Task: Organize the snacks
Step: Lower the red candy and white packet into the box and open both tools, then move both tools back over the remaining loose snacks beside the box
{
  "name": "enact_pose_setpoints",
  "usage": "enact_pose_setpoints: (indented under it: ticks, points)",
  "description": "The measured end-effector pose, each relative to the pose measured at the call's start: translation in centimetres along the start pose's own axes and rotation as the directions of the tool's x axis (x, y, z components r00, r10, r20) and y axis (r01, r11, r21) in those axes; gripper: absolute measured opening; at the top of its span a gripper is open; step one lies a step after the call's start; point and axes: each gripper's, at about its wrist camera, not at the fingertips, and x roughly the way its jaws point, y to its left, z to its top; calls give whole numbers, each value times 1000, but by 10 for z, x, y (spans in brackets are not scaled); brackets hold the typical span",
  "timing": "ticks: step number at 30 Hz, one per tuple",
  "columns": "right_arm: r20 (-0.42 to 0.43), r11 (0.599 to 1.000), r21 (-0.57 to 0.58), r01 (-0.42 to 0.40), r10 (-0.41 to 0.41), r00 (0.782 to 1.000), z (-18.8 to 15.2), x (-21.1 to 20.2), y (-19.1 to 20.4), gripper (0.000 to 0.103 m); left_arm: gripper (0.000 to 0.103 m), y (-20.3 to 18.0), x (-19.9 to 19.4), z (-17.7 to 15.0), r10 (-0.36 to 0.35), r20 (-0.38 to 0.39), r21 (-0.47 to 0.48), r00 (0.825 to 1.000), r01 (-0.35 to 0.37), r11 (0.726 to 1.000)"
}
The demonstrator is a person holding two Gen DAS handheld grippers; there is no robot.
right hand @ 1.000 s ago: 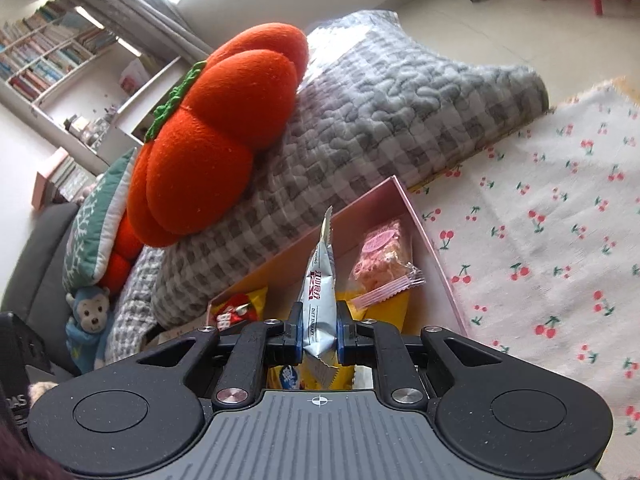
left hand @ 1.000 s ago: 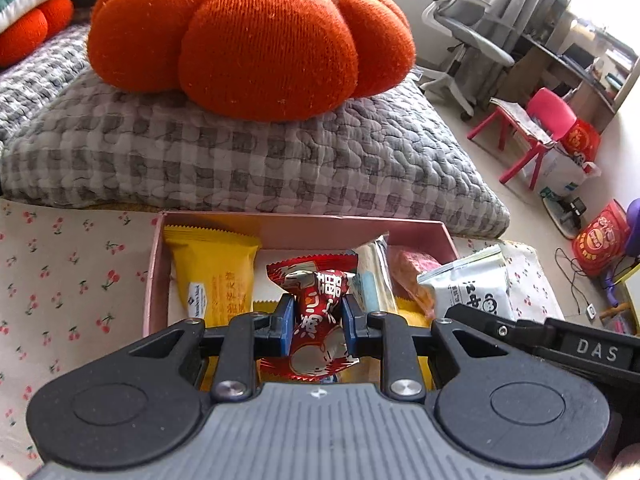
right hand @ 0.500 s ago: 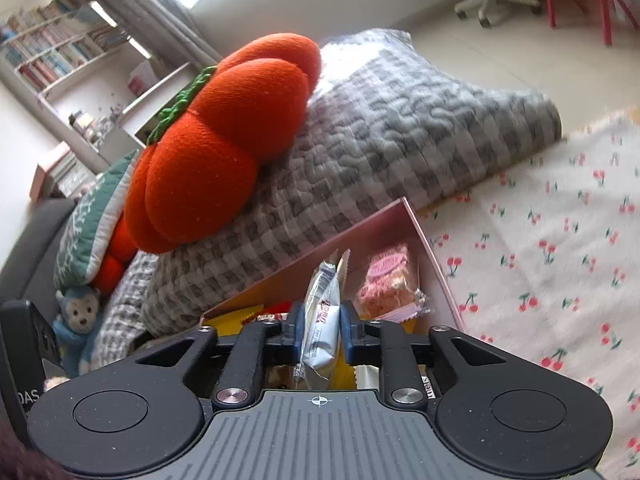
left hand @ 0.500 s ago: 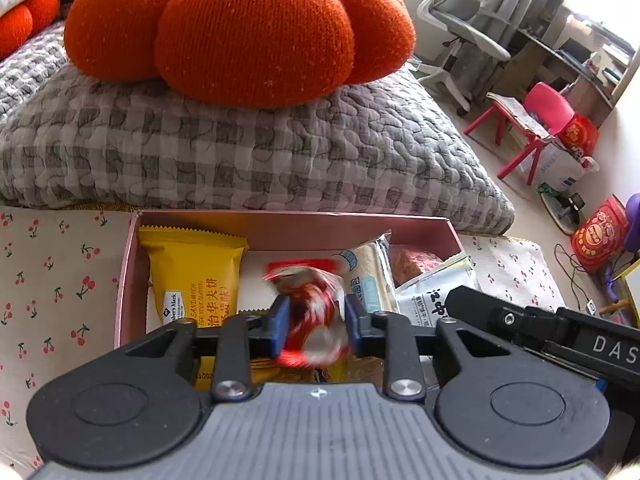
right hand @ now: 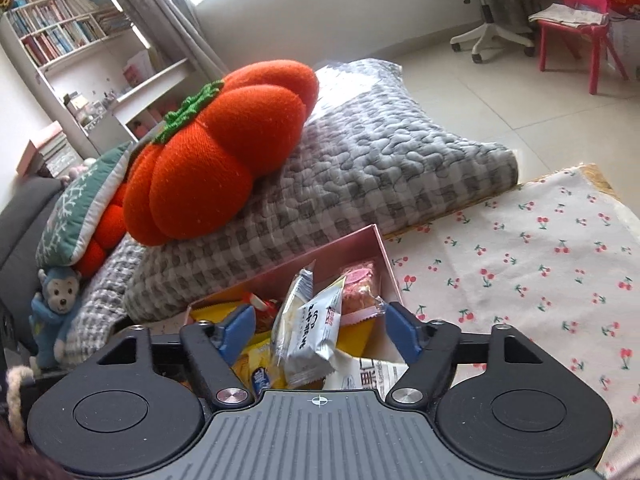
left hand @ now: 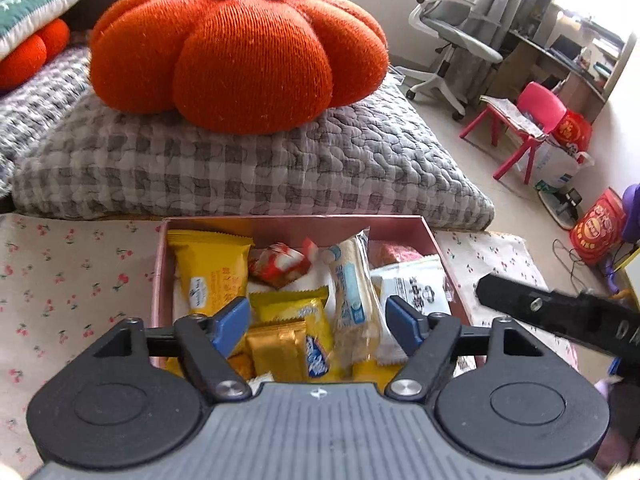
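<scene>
pumpkin cushion (left hand: 240,48): chunky orange knit, fuzzy, matt
quilt (left hand: 248,168): grey check cloth, stitched, puckered
box (left hand: 296,224): pink card, slight sheen
snack packets (left hand: 292,344): plastic film, glossy, crinkled
mat (right hand: 540,256): thin cherry-print cloth, matt
left gripper (left hand: 318,322): black matt plastic, blue pads, bright metal pins
floor (right hand: 480,92): pale tile, smooth

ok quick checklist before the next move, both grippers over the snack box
1. Left gripper jaws opening, nothing pinched: ok.
2. Right gripper jaws opening, pads off the white foil packet: ok.
3. Red-and-white wrapped candy lying inside the pink cardboard box: ok.
4. White foil packet resting settled in the box: cannot tell, it leans upright.
5. More snacks left outside the box: cannot tell.
</scene>
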Motion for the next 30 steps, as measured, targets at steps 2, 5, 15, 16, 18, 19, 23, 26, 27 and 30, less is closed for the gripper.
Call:
enact_pose_setpoints:
  ticks: [2, 5, 15, 16, 18, 19, 23, 26, 27, 30]
  points:
    - [-4, 1000, 2, 2, -2, 1000, -1, -8, 1, 77, 78, -1, -9, -3, 4, 9, 1, 1000, -4, 1000]
    - [-3, 1000, -18, 16, -16, 1000, -4, -22, 5, 84, 86, -3, -20, -7, 8, 26, 3, 1000, -9, 1000]
    - [-9, 997, -63, 48, -49, 999, -23, -55, 13, 86, 95, -6, -43, -35, 42, 36, 25, 999, -43, 999]
    - [-11, 996, -72, 52, -53, 999, -25, -58, 15, 86, 95, -5, -45, -38, 45, 35, 26, 998, -46, 999]
    - [-14, 994, -94, 53, -54, 998, -29, -63, 17, 86, 97, -6, -48, -43, 48, 34, 28, 998, -49, 998]
    - [-13, 993, -101, 55, -56, 998, -31, -65, 19, 88, 97, -6, -50, -46, 51, 32, 31, 998, -52, 998]
    - [-17, 992, -112, 54, -56, 998, -40, -72, 21, 91, 101, -5, -55, -60, 58, 11, 25, 998, -58, 998]
    - [-45, 992, -111, 53, -58, 997, -47, -72, 24, 91, 102, -2, -58, -73, 78, -13, 8, 997, -78, 997]
    - [-53, 992, -115, 52, -59, 997, -50, -72, 25, 91, 102, -1, -58, -77, 83, -19, 2, 996, -83, 997]
    - [-70, 991, -123, 52, -61, 996, -60, -71, 27, 91, 102, 5, -59, -90, 98, -28, -16, 995, -99, 995]
